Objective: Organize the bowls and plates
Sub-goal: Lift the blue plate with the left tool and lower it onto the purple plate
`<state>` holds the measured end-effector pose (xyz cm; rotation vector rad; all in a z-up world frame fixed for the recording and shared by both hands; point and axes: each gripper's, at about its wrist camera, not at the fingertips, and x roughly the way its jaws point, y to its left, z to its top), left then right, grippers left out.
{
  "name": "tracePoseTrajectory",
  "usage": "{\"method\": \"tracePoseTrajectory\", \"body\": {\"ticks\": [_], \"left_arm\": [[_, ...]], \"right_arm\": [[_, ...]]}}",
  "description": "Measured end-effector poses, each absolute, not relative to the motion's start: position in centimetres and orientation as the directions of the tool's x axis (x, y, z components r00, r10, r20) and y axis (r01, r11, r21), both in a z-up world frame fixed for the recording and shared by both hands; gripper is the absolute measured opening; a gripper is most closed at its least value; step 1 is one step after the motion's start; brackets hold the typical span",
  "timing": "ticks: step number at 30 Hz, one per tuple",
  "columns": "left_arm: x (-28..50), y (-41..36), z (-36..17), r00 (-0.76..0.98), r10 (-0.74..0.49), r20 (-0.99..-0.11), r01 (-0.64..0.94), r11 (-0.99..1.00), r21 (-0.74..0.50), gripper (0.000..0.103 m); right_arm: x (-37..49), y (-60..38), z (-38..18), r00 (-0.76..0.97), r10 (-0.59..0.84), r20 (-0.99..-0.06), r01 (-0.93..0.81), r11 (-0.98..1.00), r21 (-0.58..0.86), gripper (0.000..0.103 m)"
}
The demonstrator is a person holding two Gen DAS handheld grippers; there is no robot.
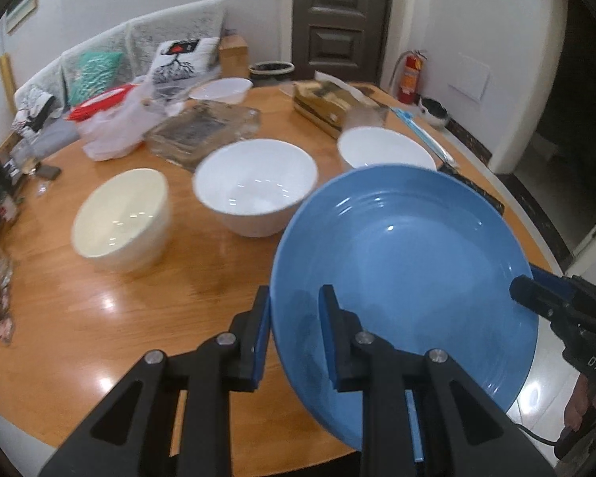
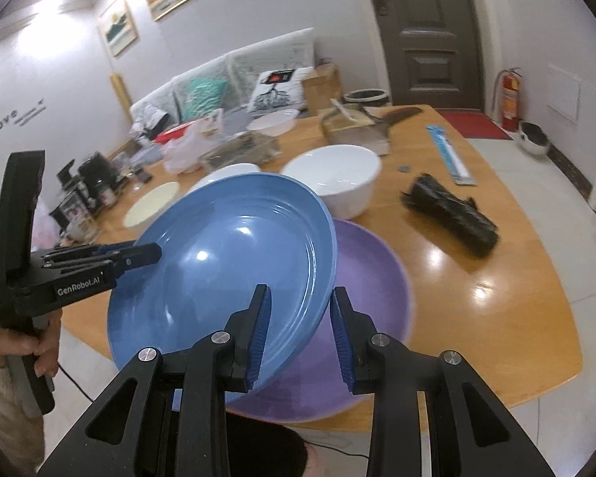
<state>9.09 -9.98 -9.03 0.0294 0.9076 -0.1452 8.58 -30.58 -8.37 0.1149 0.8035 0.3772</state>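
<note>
A blue plate (image 1: 409,262) is held tilted above the wooden table, over a purple plate (image 2: 369,298) that lies near the table's front edge. My left gripper (image 1: 294,338) is shut on the blue plate's near rim; it also shows in the right wrist view (image 2: 151,254) gripping the plate's left rim. My right gripper (image 2: 300,334) straddles the opposite rim of the blue plate (image 2: 226,274), fingers set around it. A cream bowl (image 1: 121,218) and two white bowls (image 1: 254,187) (image 1: 385,151) stand behind.
The round wooden table (image 1: 139,318) holds a plastic bag (image 1: 111,127), a glass tray (image 1: 202,131), a box (image 1: 329,103), another white bowl (image 1: 222,89) and a black roll (image 2: 449,214). A sofa, a door and a fire extinguisher (image 2: 508,99) are beyond.
</note>
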Motion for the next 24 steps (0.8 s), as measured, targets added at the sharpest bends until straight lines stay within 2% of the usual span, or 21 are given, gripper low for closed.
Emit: {"method": "tracePoseTrajectory", "body": {"ticks": [24], "left_arm": [[11.8, -14.1, -12.8, 0.533, -0.098, -0.84, 0.234, 0.971, 0.035, 0.023]], "right_arm": [[10.1, -32.7, -11.0, 0.606, 0.278, -0.745, -0.224, 0.959, 0.176, 0.027]]}}
